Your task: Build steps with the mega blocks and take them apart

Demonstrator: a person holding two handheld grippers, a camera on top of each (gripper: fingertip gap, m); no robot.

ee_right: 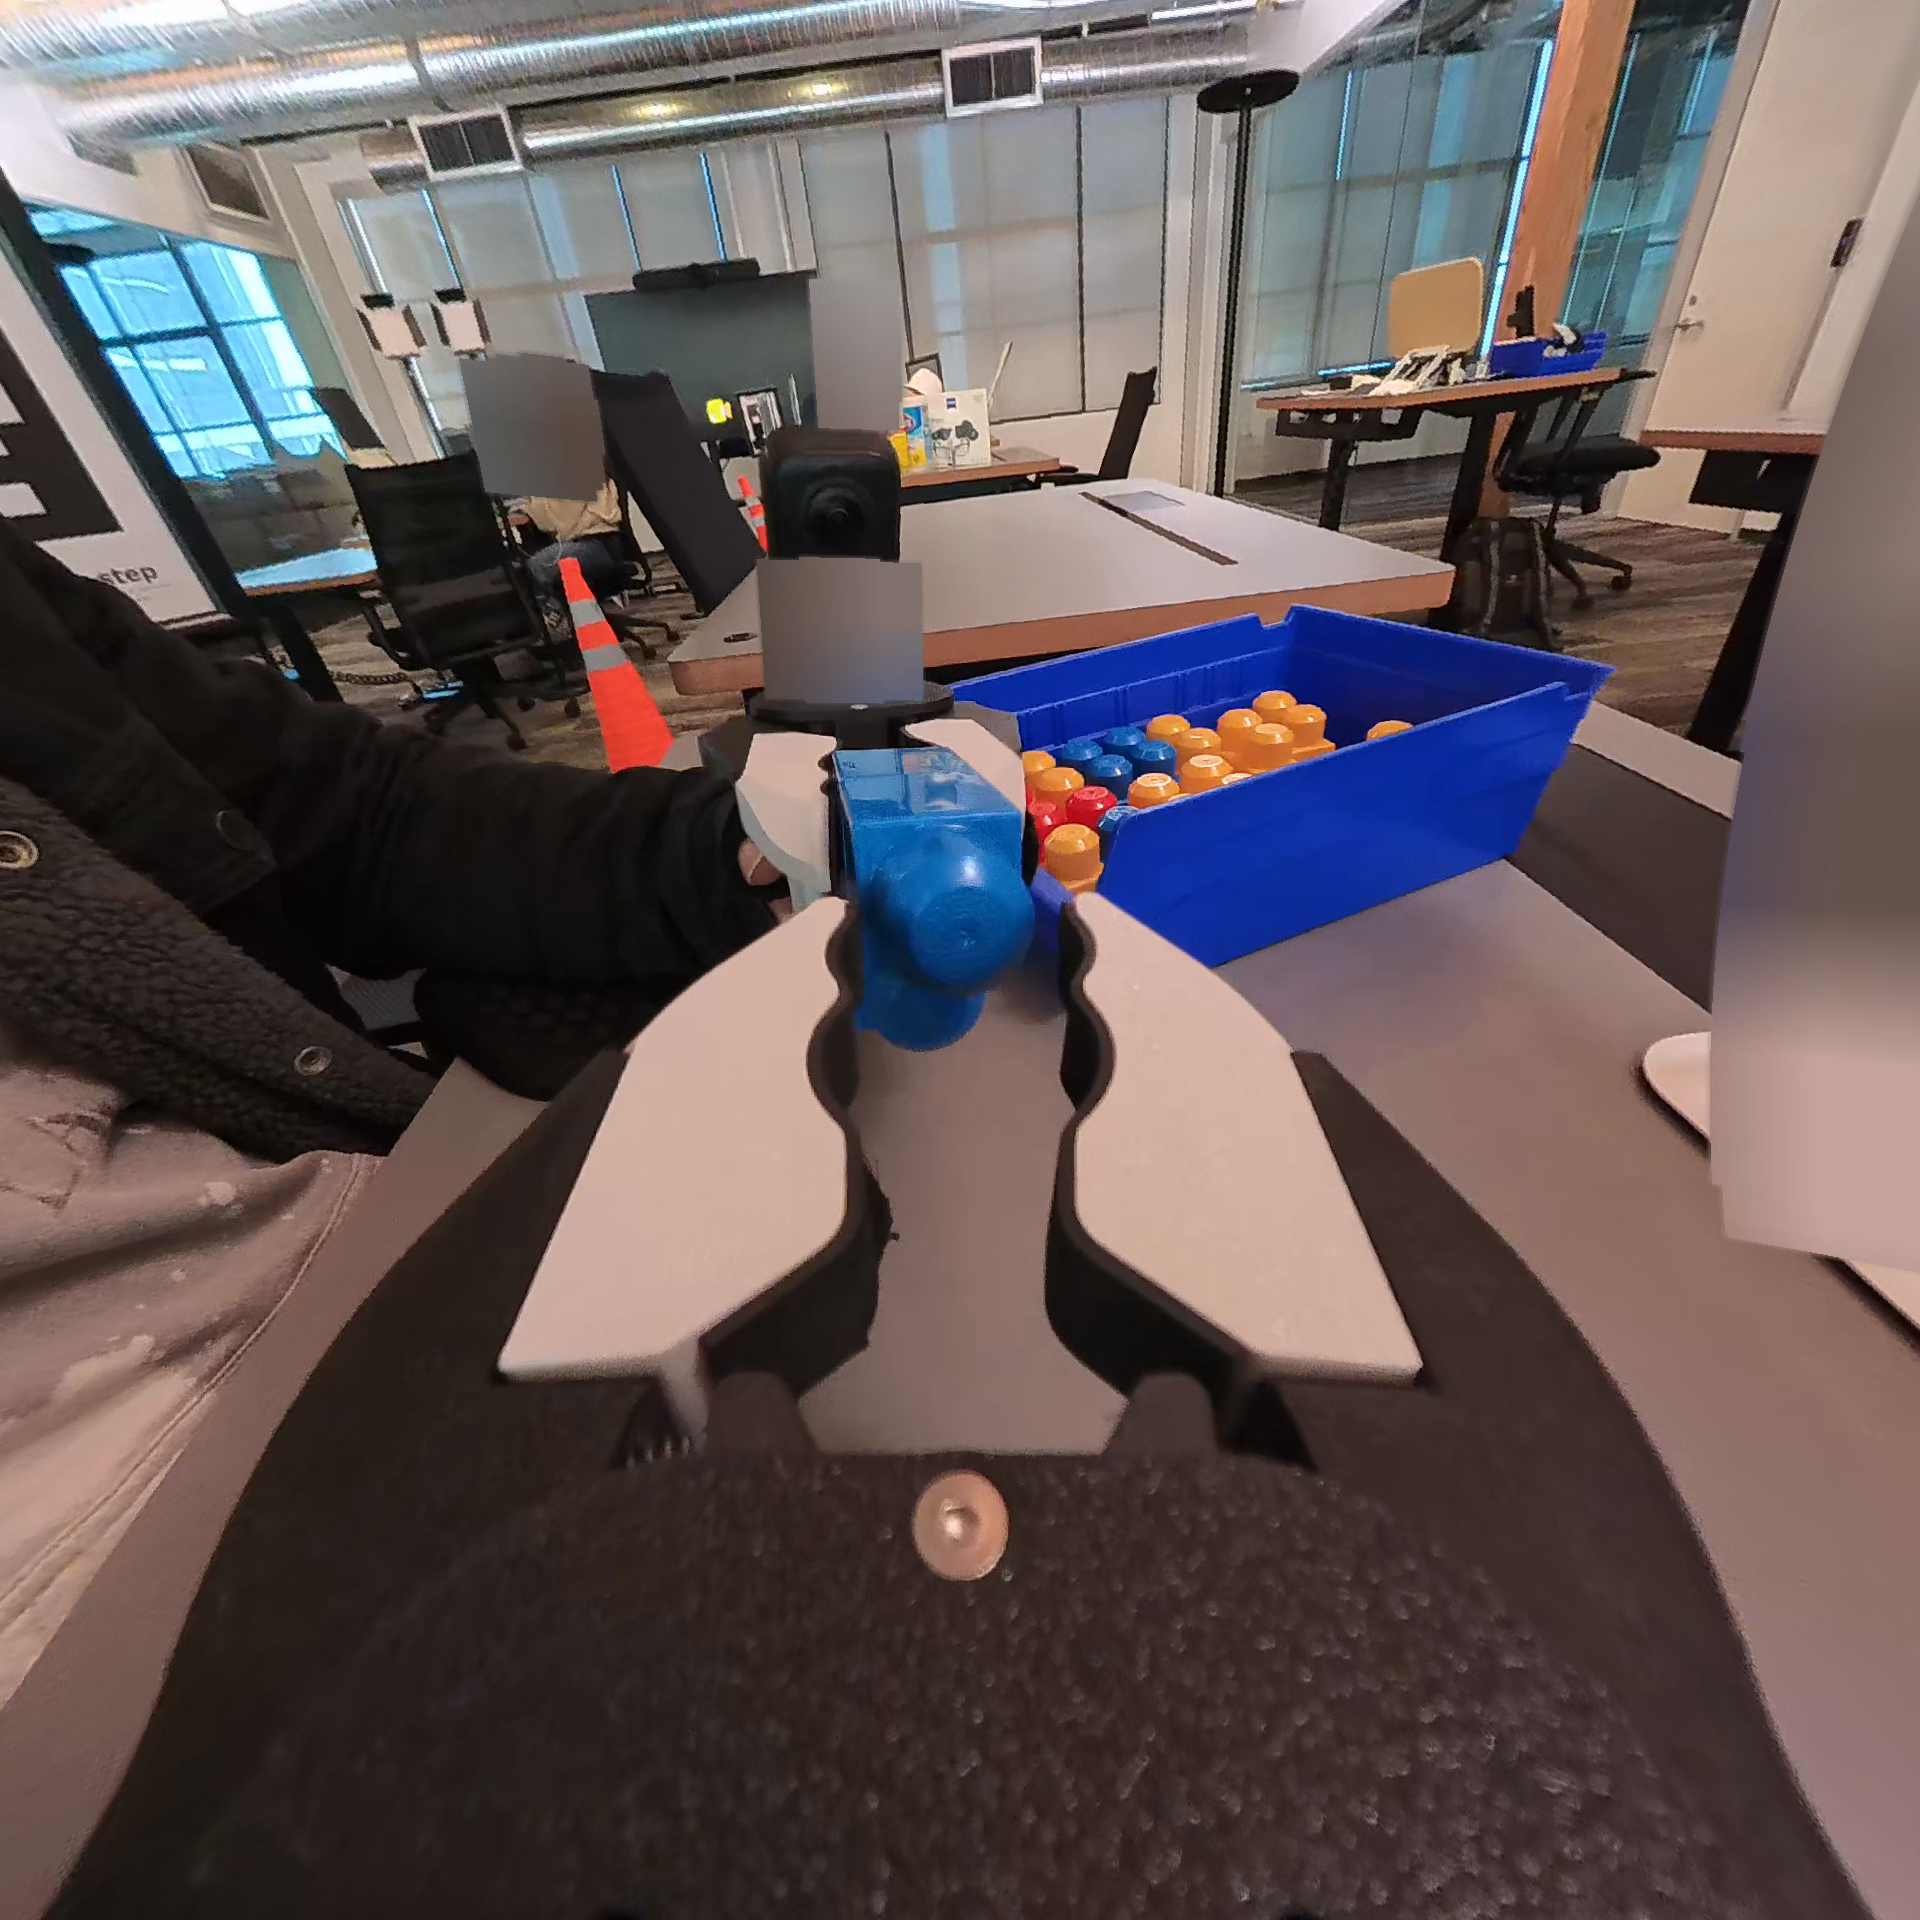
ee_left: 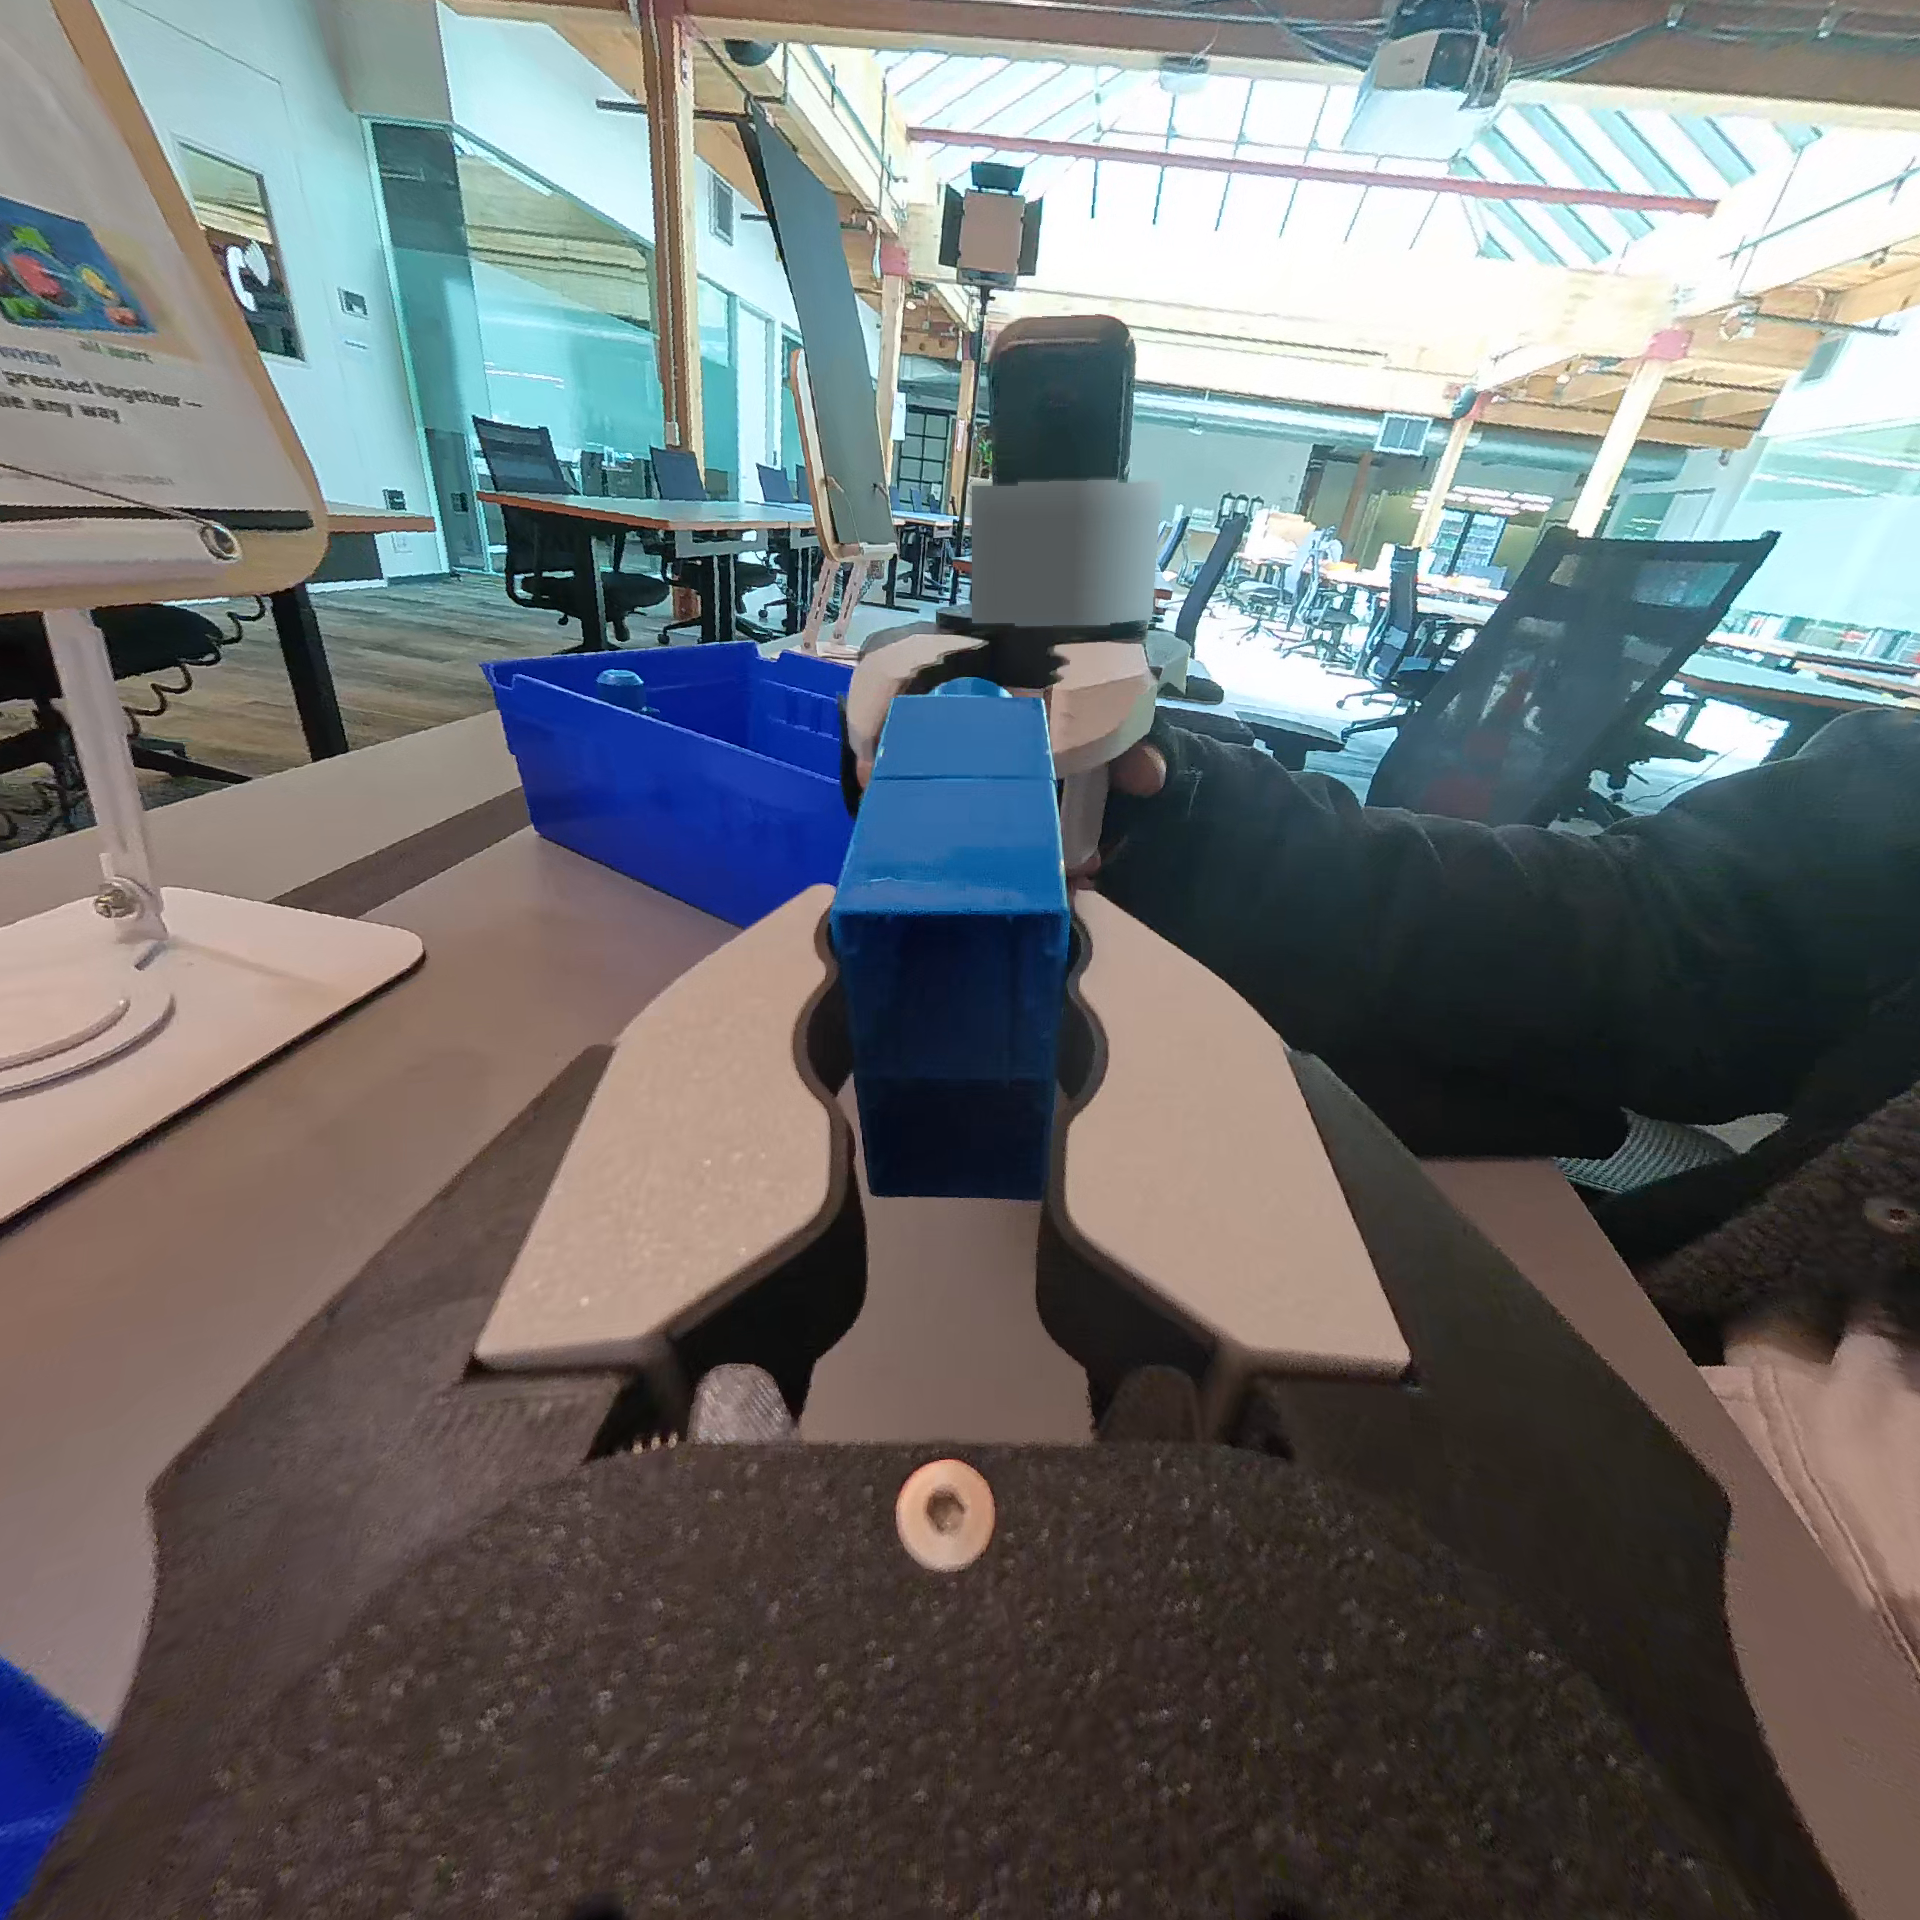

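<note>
A stack of blue mega blocks [ee_left: 951,997] lies level above the grey table [ee_left: 312,1195], held from both ends. My left gripper [ee_left: 951,935] is shut on its near end, pads on both sides. My right gripper [ee_left: 987,707] faces me at the far end. In the right wrist view the stack's studs [ee_right: 945,925] point at the camera. My right gripper [ee_right: 951,925] closes around that stud end, and the left gripper [ee_right: 883,790] shows behind it. A blue bin [ee_right: 1330,842] holds several orange, blue and red blocks [ee_right: 1205,758].
The blue bin [ee_left: 675,779] stands on the table behind the stack. A white stand base [ee_left: 208,977] with a paper sheet is at the left, and it also shows in the right wrist view [ee_right: 1683,1070]. Dark sleeves [ee_left: 1455,935] reach in from the table's edge. The tips of one gripper are about 5 cm away from the tips of the other.
</note>
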